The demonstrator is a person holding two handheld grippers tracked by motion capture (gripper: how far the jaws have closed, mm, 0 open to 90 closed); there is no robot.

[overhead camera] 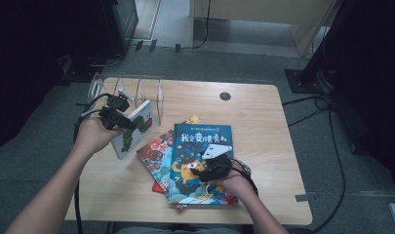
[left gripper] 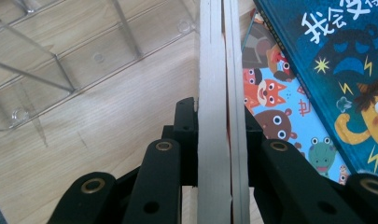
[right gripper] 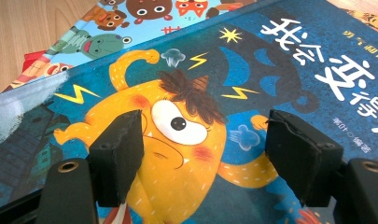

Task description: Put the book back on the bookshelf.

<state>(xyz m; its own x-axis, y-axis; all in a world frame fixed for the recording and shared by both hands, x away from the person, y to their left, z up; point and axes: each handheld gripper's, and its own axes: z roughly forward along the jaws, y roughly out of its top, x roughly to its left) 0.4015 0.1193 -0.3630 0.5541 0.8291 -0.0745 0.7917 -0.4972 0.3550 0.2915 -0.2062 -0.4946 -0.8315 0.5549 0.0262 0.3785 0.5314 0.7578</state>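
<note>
From above, the high view looks down on the pale wooden table (overhead camera: 263, 105); both gripper views sit close, sharing the dark blue picture book (overhead camera: 201, 161) (left gripper: 345, 70) (right gripper: 252, 93).

The clear divider rack (overhead camera: 136, 92) blocks the table's (overhead camera: 263, 105) far left corner, the held white book (overhead camera: 134, 127) standing just before it; stacked books (overhead camera: 200, 163) crowd the near middle; the right side lies open

Lab: cabled floor (overhead camera: 302, 105), equipment stands (overhead camera: 314, 68)
</note>
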